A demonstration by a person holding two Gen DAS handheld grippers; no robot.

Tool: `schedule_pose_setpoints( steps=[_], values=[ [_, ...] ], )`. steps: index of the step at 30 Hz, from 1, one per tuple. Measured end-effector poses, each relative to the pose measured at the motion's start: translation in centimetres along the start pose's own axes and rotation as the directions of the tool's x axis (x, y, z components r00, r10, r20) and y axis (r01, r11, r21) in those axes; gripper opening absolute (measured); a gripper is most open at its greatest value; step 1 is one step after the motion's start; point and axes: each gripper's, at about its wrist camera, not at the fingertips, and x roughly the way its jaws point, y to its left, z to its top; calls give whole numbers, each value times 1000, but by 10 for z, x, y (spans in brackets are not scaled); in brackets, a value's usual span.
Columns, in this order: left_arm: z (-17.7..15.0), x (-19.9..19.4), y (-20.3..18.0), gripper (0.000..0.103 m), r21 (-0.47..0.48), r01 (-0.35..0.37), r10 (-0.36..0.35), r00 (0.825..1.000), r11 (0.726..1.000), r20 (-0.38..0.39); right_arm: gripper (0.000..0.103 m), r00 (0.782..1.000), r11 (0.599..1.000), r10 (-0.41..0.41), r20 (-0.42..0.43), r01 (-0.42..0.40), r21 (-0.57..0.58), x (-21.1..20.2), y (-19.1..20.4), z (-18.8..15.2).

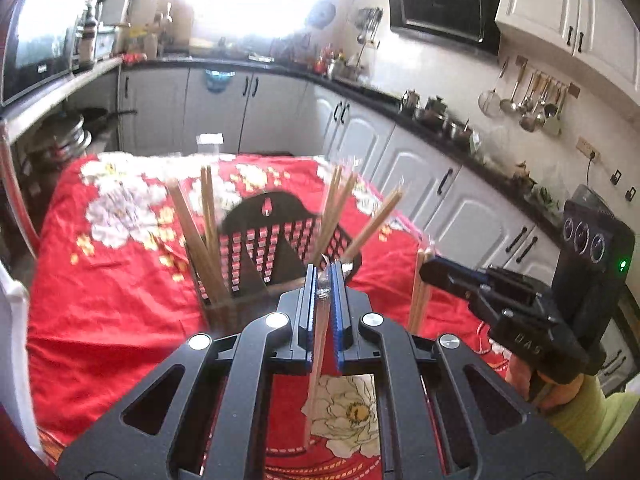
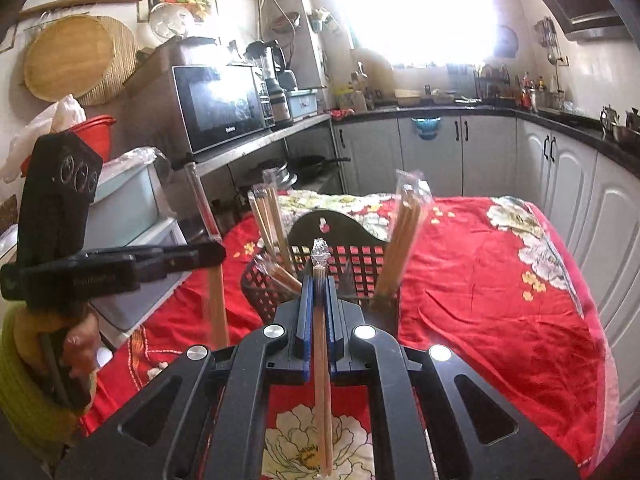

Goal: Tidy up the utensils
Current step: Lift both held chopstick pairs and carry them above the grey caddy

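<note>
Right now your left gripper (image 1: 324, 280) and right gripper (image 2: 319, 292) each clamp an upright wrapped chopstick pair (image 1: 318, 356), long axis vertical, with the black utensil basket (image 2: 340, 256) close ahead at twelve o'clock from both.

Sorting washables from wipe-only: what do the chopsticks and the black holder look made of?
Chopsticks: pale matte sticks, likely bamboo or wood, inside a shiny clear sleeve, probably plastic film. Black holder: moulded lattice with a hanging hole, most likely plastic.
</note>
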Motion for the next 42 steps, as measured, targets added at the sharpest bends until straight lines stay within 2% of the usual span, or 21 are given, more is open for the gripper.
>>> schedule_pose_setpoints(
  steps=[14,26,35,42],
  values=[
    [47,-47,1,3,37,-30,24,989,999,143,6,995,1000,6,96,-4,-22,-10,11,36],
    [78,-58,5,3,55,-44,33,981,998,189,6,987,998,-7,158,16,-56,-5,15,67],
    [106,-66,6,3,55,-65,49,964,996,261,6,976,997,-16,216,33,-76,-4,16,89],
    [121,-63,11,3,37,-70,57,957,997,283,6,969,995,-25,245,47,-86,2,16,103]
  ],
)
